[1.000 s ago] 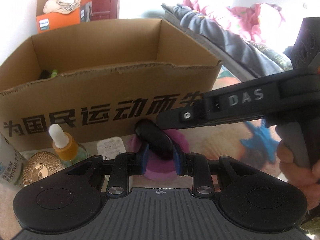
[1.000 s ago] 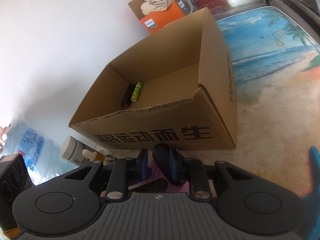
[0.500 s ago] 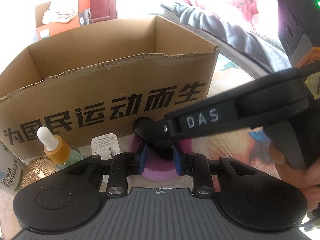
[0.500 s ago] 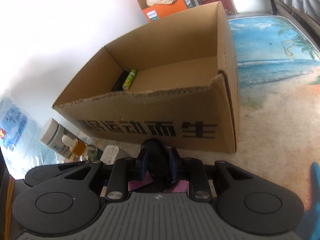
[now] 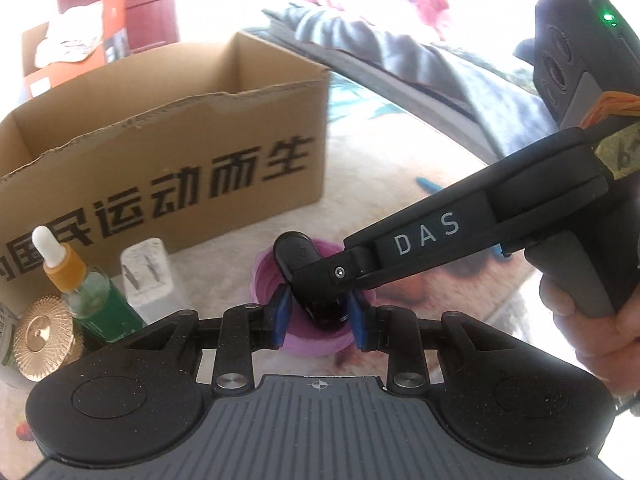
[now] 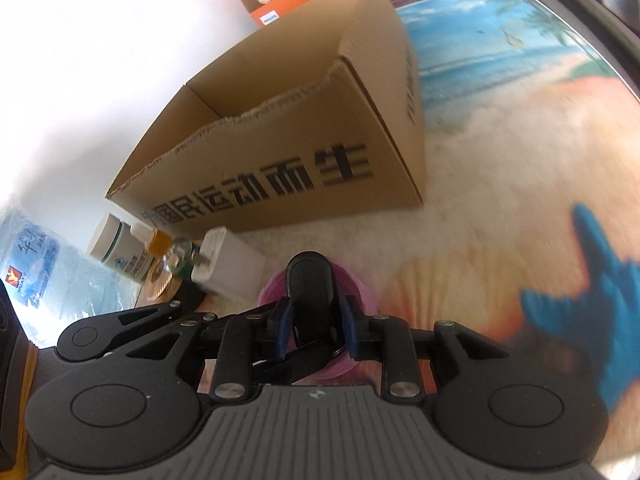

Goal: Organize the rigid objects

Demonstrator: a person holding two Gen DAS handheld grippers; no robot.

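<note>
Right gripper [image 6: 314,330], moved in, straddles black object [image 6: 310,280].

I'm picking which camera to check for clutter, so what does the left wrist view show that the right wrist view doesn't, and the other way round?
Only the left wrist view: a person's hand holding the right gripper, seen from outside, and grey bedding behind.
Only the right wrist view: packed water bottles at the left edge.
Both: the cardboard box, dropper bottle, white charger, gold lid, and the black object standing in the pink cup.
</note>
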